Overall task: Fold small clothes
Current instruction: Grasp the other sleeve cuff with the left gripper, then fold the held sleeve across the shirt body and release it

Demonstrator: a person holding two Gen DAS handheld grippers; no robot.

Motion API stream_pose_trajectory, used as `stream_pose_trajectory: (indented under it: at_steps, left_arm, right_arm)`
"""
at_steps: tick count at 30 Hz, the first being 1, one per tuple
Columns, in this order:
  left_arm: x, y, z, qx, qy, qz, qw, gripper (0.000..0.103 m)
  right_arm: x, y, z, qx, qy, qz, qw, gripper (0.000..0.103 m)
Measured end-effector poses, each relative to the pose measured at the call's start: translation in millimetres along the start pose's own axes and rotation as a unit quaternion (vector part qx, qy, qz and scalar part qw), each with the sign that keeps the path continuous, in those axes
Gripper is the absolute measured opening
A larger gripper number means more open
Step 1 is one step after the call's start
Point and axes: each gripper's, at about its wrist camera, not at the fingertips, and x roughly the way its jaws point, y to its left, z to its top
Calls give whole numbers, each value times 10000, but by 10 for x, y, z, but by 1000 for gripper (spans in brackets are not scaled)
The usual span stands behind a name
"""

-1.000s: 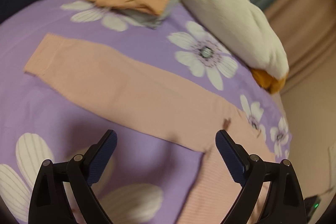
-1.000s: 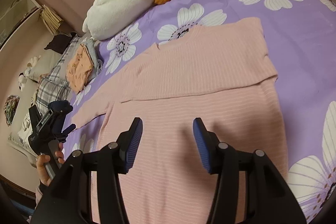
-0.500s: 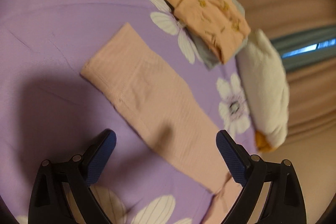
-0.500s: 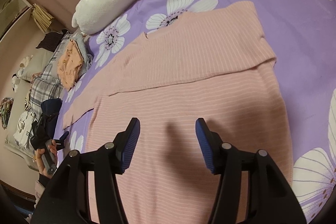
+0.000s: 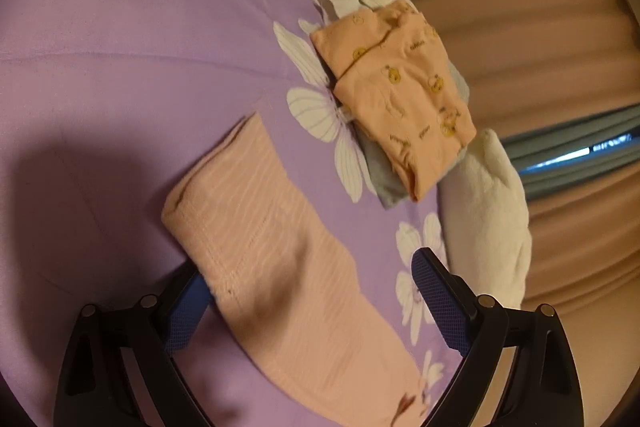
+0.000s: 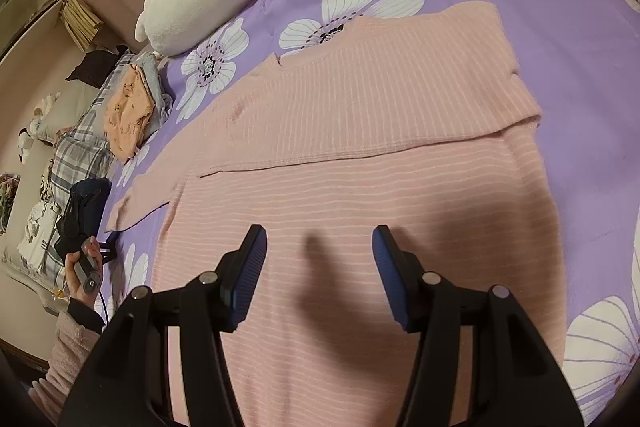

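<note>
Left gripper point(image 5: 316, 301) released, straddling sleeve point(image 5: 256, 227) cuff; shallow bite risks slip. Right gripper point(image 6: 318, 267) released above sweater point(image 6: 360, 195); body may drag, wrinkle.

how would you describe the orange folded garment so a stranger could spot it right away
Start at the purple flowered bedspread and go to its edge by the white plush toy. There a small stack of folded clothes sits, and the orange folded garment is its top layer, over a grey garment. Its little yellow cartoon prints set it apart from the plain pink ribbed sweater.
</note>
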Motion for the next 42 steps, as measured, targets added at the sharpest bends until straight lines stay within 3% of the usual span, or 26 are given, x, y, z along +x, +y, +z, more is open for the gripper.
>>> stream_pose_trajectory:
  at_steps: [2,7,8,10,17,24,31,42]
  left_arm:
    - [14,-22,-3,109,-34,193,9997,85]
    - [114,-32,17,346,121,721,9967,36]
    - [127,-35,20,379,146,798,9960,31]
    - [148,-66,19,535,189,970,9937,9]
    - [50,-423,-100,1149,83,910,9892,5]
    - [-47,-1254,-532,2263,183,598,9720,5]
    - [96,-2080,-1296,3265,605,348,9426,5]
    - [466,-2675,-2618,4282,1365,108,8932,5]
  right_arm:
    - [-1,-13,-1,2,-15,-28,10000,56]
    - [1,-66,-8,38,-38,-95,9999,56]
    - [0,-72,-9,44,-44,-96,9999,56]
    - [-4,-87,-17,44,-54,-103,9999,56]
    - [-42,-137,-20,78,-96,-89,9999,56]
    - [-159,-206,-42,175,-233,38,9996,56]
    - [-338,-346,-82,245,-384,144,9989,56]
    - [-712,-774,-163,483,-665,42,9966,56]
